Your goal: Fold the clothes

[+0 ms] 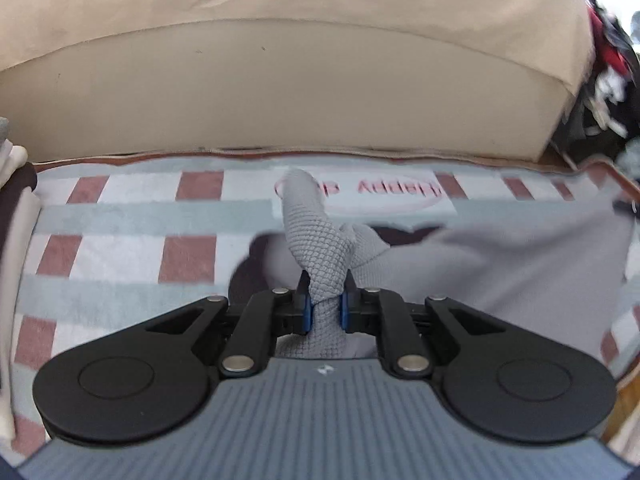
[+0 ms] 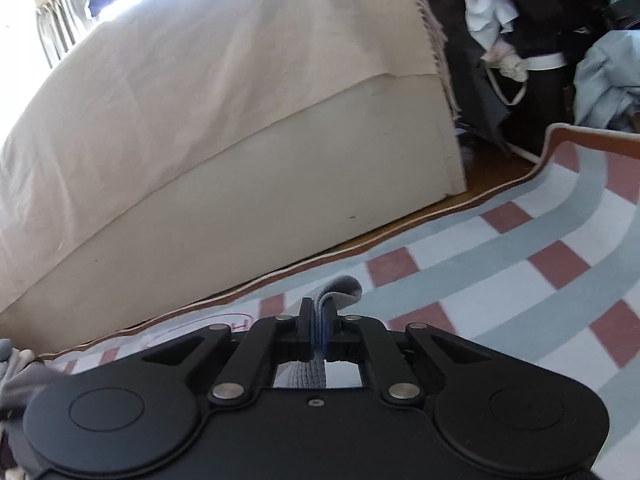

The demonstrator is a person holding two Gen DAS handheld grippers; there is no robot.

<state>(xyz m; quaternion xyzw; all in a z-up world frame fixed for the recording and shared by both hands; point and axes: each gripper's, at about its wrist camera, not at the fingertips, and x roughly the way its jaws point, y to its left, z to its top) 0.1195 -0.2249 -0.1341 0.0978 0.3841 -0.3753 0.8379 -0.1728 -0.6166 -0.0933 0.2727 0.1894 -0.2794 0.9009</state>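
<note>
Left hand-held gripper [image 1: 324, 308] clamped on bunched grey garment [image 1: 320, 248]; right hand-held gripper [image 2: 318, 332] pinching its edge, above checked rug [image 1: 120, 220]. Risk: thick bunch slipping free, spoiling fold.

The right claw [image 2: 318, 330] is closed on a fold of grey garment [image 2: 340, 290], whose ribbed edge sticks up past the fingertips and shows again below, between the black linkage arms. Beneath it lies a rug [image 2: 520, 272] with pale blue bands and red squares. A beige-covered bed [image 2: 200, 140] rises behind, and a heap of mixed clothes [image 2: 540, 32] fills the upper right corner.
</note>
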